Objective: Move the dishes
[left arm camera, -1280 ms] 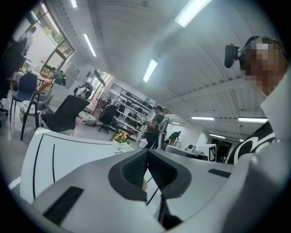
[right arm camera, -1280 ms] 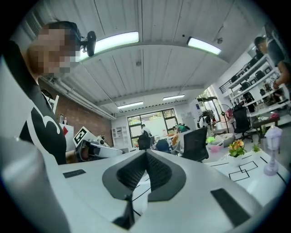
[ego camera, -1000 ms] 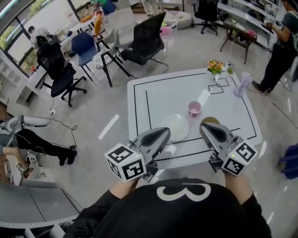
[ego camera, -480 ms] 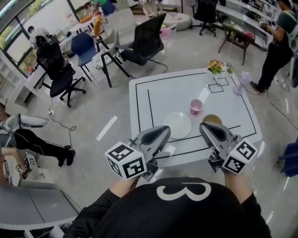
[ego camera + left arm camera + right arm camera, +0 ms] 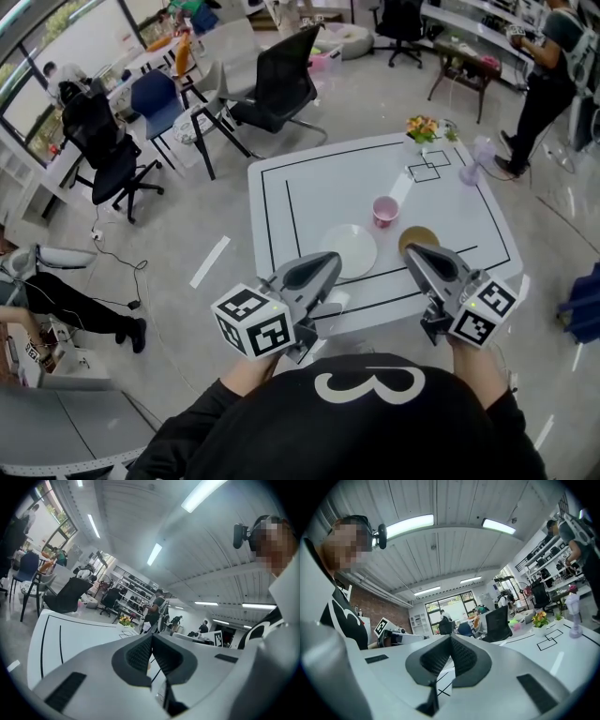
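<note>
We hold the left gripper (image 5: pixel 330 261) with its jaws pressed together and nothing between them. The right gripper (image 5: pixel 415 251) is the same, jaws closed on nothing. Both point forward over the near edge of the white table (image 5: pixel 309 178), left one angled a little to the right, right one a little to the left.

Just past the left gripper's tip lies the white plate (image 5: pixel 349 249), flat on the table with its face up. It is round, so it has no long axis to speak of. To its right and a little farther off stands the pink cup (image 5: pixel 384 210), upright, mouth up, apart from the plate. Nearer us, right of the plate, sits a brown dish (image 5: pixel 419 236), also flat. The right gripper's tip overlaps its near rim in the head view, and we cannot tell whether they touch.

At the table's far right corner are a small pot of flowers (image 5: pixel 422 127) and a pale purple fan (image 5: pixel 478 155). Beyond the table stands a black chair (image 5: pixel 277 89).
</note>
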The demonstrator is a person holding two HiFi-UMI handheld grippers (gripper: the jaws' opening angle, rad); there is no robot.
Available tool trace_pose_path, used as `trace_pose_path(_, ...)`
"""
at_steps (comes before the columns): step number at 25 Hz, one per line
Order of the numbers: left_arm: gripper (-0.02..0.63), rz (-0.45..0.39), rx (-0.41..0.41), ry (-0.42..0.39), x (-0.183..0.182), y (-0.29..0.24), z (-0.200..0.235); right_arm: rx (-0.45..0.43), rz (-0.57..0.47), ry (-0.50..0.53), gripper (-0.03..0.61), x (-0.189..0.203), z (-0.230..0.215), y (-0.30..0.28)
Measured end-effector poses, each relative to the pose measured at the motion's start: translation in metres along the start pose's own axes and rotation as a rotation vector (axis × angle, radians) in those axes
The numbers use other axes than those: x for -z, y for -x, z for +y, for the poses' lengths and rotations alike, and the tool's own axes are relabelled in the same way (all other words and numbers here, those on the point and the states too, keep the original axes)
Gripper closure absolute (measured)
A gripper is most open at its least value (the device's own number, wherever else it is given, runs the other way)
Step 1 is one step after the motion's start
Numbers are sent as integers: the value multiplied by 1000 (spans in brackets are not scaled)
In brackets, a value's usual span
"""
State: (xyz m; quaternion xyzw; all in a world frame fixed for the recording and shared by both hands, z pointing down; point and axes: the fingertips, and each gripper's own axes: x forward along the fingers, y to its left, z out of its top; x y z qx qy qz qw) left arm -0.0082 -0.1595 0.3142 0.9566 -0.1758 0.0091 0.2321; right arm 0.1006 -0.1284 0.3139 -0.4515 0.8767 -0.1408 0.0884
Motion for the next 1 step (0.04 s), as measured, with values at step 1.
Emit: trace_pose_path(1,611,4,0,2,1,-2,1,4,0,1,569,0,-2,1)
